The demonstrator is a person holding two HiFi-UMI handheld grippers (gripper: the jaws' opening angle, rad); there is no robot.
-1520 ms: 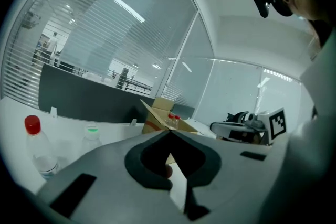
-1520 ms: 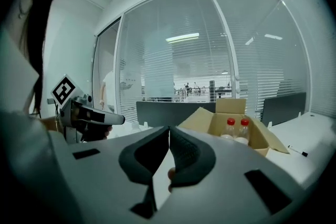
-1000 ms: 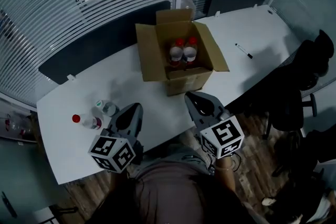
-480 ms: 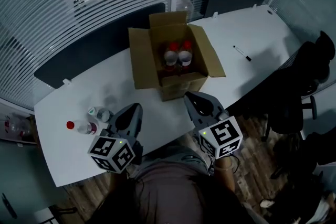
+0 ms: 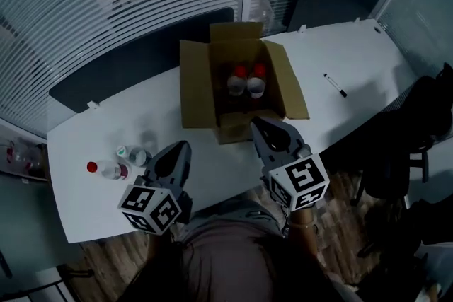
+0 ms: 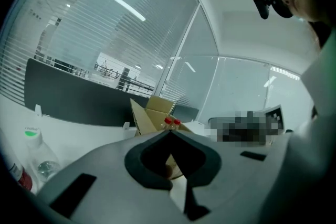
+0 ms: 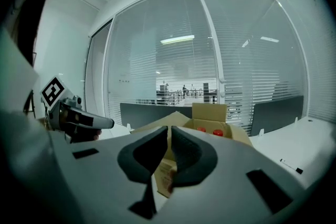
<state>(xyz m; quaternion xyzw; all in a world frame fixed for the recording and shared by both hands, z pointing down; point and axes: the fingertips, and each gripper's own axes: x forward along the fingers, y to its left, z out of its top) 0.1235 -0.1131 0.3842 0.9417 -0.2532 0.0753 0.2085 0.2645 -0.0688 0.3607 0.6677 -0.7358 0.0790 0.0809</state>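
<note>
An open cardboard box point(image 5: 205, 92) stands on the white table point(image 5: 340, 53) with two red-capped bottles point(image 5: 248, 81) upright inside. My left gripper point(image 5: 184, 145) is shut and empty, held over the table's near edge to the left of the box. My right gripper point(image 5: 256, 122) is also shut and empty, its tips just short of the box's front wall. The left gripper view looks past its gripper's point(image 6: 170, 132) closed jaws at the box point(image 6: 152, 113) and its red caps point(image 6: 170, 121). In the right gripper view that gripper point(image 7: 169, 127) has the box point(image 7: 210, 113) straight ahead.
Two more bottles are on the table left of my left gripper: one with a red cap point(image 5: 105, 168) lying down and one with a green cap point(image 5: 131, 154). A black pen point(image 5: 334, 85) lies right of the box. A dark office chair point(image 5: 417, 124) stands at the right.
Both gripper views have swung towards the box, which now sits nearer each view's centre. The loose bottles have slid to the left edge of the left gripper view. Both grippers stay shut.
</note>
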